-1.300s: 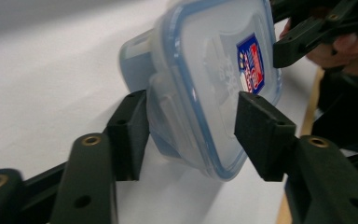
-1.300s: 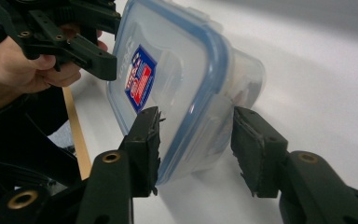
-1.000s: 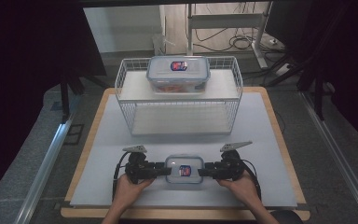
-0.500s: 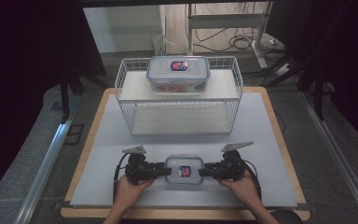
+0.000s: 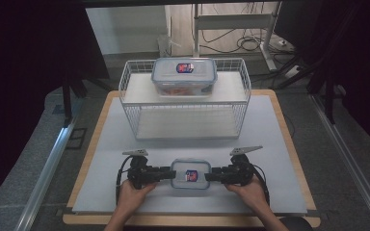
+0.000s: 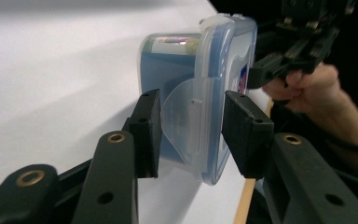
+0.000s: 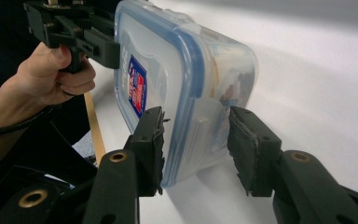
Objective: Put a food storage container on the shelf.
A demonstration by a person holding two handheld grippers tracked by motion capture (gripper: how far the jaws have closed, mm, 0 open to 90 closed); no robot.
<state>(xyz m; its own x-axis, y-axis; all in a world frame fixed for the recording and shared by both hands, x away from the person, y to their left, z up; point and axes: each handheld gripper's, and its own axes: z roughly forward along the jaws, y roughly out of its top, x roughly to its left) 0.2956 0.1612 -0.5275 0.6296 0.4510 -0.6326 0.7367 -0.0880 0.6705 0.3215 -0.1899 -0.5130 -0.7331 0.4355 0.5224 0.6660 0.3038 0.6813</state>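
Dark surroundings and a grey floor frame a wooden-edged bench (image 5: 289,144) topped with a pale sheet. At the far half of the bench stands a white wire basket (image 5: 185,122), and a large clear lidded container (image 5: 184,77) with a blue-rimmed lid rests on its upper shelf.

Near the front edge of the bench lies a small clear container (image 5: 191,174) with a blue-rimmed lid and a red-and-blue label, sitting flat between the two hands. The left gripper (image 5: 166,173) meets it from its left end and the right gripper (image 5: 211,175) from its right end, each held level by a hand (image 5: 134,195) at the near edge.

Seen from the left gripper view, the jaws straddle the container's end latch tab (image 6: 186,123), one pad low against the body side and the other just at the lid side; they have just been closing, and a thin gap may remain. From the right gripper view, the jaws sit around the opposite end, the lid-side pad touching the rim, the other pad slightly clear of the wall.
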